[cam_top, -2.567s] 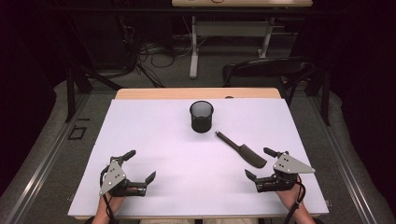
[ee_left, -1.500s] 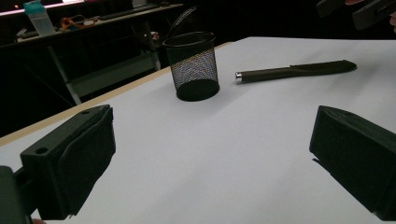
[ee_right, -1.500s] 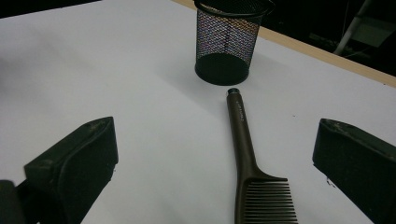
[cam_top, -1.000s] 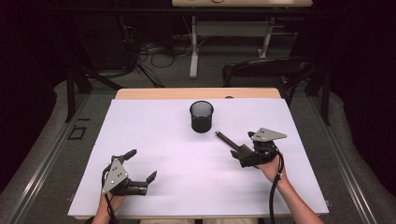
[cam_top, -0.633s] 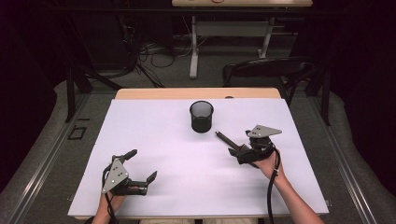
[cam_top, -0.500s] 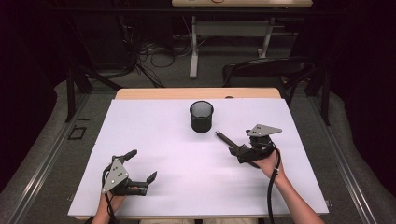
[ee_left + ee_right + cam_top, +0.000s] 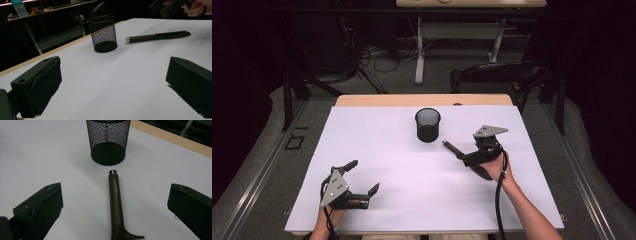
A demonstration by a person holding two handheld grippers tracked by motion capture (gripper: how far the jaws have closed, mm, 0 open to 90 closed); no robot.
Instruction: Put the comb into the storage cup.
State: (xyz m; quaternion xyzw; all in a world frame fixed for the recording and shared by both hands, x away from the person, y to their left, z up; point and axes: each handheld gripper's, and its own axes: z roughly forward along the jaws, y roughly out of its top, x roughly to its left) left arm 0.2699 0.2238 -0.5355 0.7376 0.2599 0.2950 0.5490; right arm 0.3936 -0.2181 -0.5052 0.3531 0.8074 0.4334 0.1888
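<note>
A black mesh cup [image 7: 428, 125] stands upright at the far middle of the white table [image 7: 382, 135]. Just right of it lies a dark pen [image 7: 451, 148], its metal tip toward the cup. My right gripper [image 7: 468, 156] hovers over the pen's near end, open. In the right gripper view the pen [image 7: 116, 200] lies between the two spread jaws, with the cup [image 7: 108, 142] beyond it. Near the front left, my left gripper [image 7: 362, 177] rests open with nothing between its jaws. Its view shows the cup [image 7: 103, 33], the pen [image 7: 157, 36] and the other hand [image 7: 197, 6].
A wooden strip [image 7: 422, 100] edges the table's far side. Behind it stand a dark chair [image 7: 497, 72] and a desk frame with cables on the floor.
My right gripper has travelled from the front right edge forward and left to the pen, then crept slightly closer over it. The left gripper, cup and pen have stayed put.
</note>
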